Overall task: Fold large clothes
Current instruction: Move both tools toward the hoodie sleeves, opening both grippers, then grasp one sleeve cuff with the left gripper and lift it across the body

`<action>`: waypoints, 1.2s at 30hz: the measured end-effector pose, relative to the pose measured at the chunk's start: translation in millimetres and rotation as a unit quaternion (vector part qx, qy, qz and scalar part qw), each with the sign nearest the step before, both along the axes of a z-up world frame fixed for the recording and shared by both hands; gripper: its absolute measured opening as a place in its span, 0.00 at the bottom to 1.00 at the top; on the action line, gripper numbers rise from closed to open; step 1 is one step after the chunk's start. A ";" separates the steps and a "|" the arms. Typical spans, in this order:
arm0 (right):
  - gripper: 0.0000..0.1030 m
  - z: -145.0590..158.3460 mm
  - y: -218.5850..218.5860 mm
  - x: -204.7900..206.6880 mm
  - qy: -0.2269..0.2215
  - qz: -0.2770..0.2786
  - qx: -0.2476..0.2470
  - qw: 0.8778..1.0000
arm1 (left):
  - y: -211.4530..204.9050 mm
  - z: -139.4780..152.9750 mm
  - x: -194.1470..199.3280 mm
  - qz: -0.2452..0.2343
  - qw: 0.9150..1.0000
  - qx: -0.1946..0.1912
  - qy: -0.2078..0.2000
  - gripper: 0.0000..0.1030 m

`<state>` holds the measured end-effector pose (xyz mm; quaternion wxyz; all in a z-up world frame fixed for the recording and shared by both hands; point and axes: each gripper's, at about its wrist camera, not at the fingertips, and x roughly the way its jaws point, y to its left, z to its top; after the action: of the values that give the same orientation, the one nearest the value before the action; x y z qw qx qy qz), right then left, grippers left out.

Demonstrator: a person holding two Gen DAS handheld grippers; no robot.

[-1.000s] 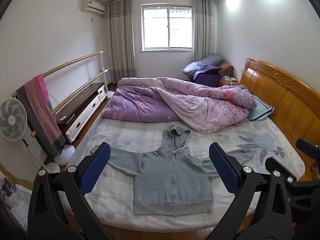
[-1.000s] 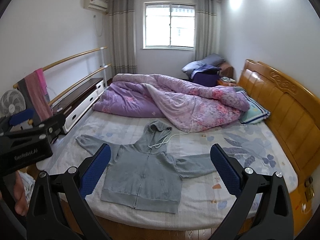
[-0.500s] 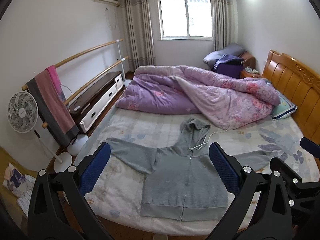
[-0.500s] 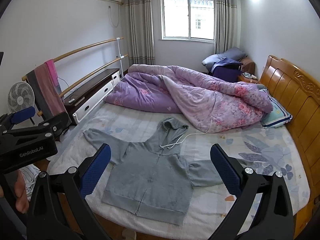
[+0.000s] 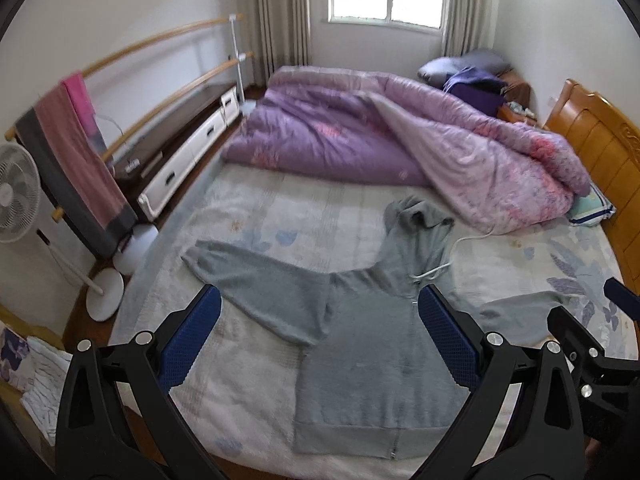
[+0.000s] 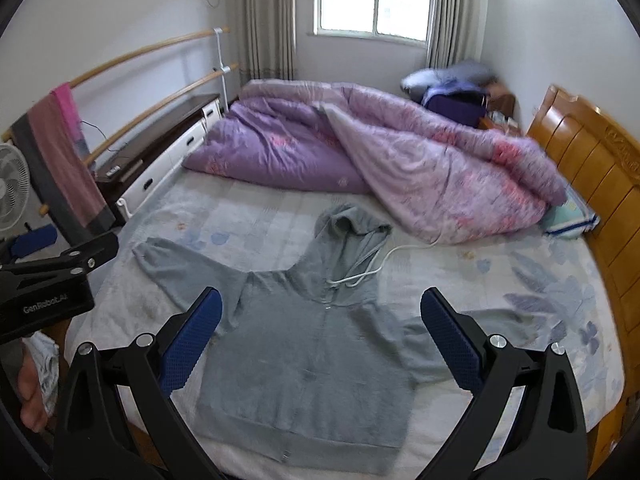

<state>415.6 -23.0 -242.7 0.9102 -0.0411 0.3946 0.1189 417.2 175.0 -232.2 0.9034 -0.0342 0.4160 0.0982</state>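
Note:
A grey zip-up hoodie (image 5: 360, 360) lies flat, front up, on the near part of the bed, sleeves spread out to both sides and hood pointing toward the quilt; it also shows in the right wrist view (image 6: 312, 364). A white drawstring (image 6: 376, 268) trails from its hood. My left gripper (image 5: 320, 340) is open and empty, held above the hoodie's left side. My right gripper (image 6: 320, 340) is open and empty, above the hoodie's body. The left gripper's body shows at the left edge of the right wrist view (image 6: 48, 292).
A purple quilt (image 5: 380, 140) is heaped across the far half of the bed. A wooden headboard (image 5: 596, 148) runs along the right. A fan (image 5: 16, 200), a rail with a pink towel (image 5: 76, 160) and a low cabinet (image 5: 180, 148) stand on the left.
Both grippers have moved closer to the bed and tilted down, so the hoodie looks larger and nearer. Both stay open and empty.

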 end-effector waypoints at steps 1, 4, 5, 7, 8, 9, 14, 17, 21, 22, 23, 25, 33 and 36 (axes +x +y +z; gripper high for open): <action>0.93 -8.0 9.6 9.0 0.007 -0.001 0.003 1.000 | 19.0 -13.6 14.2 0.003 1.000 -0.006 0.009 0.95; 0.90 -41.2 49.5 44.5 0.031 0.001 0.003 1.000 | 72.3 -53.1 54.0 0.021 0.999 -0.016 0.034 0.95; 0.86 -57.1 67.2 58.5 0.043 0.009 0.005 0.999 | 88.1 -65.2 64.3 0.028 0.999 -0.020 0.040 0.95; 0.71 -85.9 90.5 83.6 0.070 0.016 0.004 0.997 | 128.3 -94.7 89.2 0.050 0.997 -0.023 0.058 0.95; 0.67 -97.4 98.3 94.0 0.084 0.019 0.005 0.996 | 144.7 -107.4 98.5 0.059 0.996 -0.024 0.068 0.95; 0.57 -111.7 108.7 104.4 0.098 0.019 0.006 0.995 | 166.1 -122.9 108.9 0.071 0.994 -0.024 0.079 0.95; 0.29 -184.6 145.6 144.9 0.165 0.028 0.005 0.986 | 262.3 -202.1 140.6 0.133 0.985 -0.031 0.104 0.95; 0.29 -219.3 156.1 156.3 0.188 0.024 -0.002 0.982 | 306.8 -251.0 159.6 0.166 0.978 -0.015 0.129 0.95; 0.30 -257.9 163.7 165.9 0.210 0.014 -0.016 0.978 | 350.4 -305.4 185.1 0.194 0.971 -0.003 0.138 0.95; 0.30 -268.2 164.2 167.5 0.216 0.011 -0.018 0.976 | 361.1 -321.8 191.0 0.204 0.968 -0.011 0.148 0.95; 0.30 -275.9 165.9 168.4 0.220 0.009 -0.021 0.975 | 370.0 -337.0 195.8 0.212 0.965 -0.015 0.154 0.95; 0.30 -292.9 166.3 169.2 0.229 0.004 -0.027 0.973 | 378.2 -359.7 203.4 0.211 0.964 -0.017 0.162 0.94; 0.35 -331.2 158.4 172.6 0.262 -0.016 -0.034 0.964 | 402.3 -403.3 211.7 0.218 0.958 -0.078 0.170 0.33; 0.35 -340.8 160.4 174.7 0.278 -0.012 -0.019 0.960 | 404.9 -384.0 197.9 0.219 0.959 -0.099 0.149 0.16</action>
<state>590.3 137.3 -583.5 0.7653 -0.0193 0.6344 0.1070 615.1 579.9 -616.2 0.7796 -0.1989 0.5361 0.2556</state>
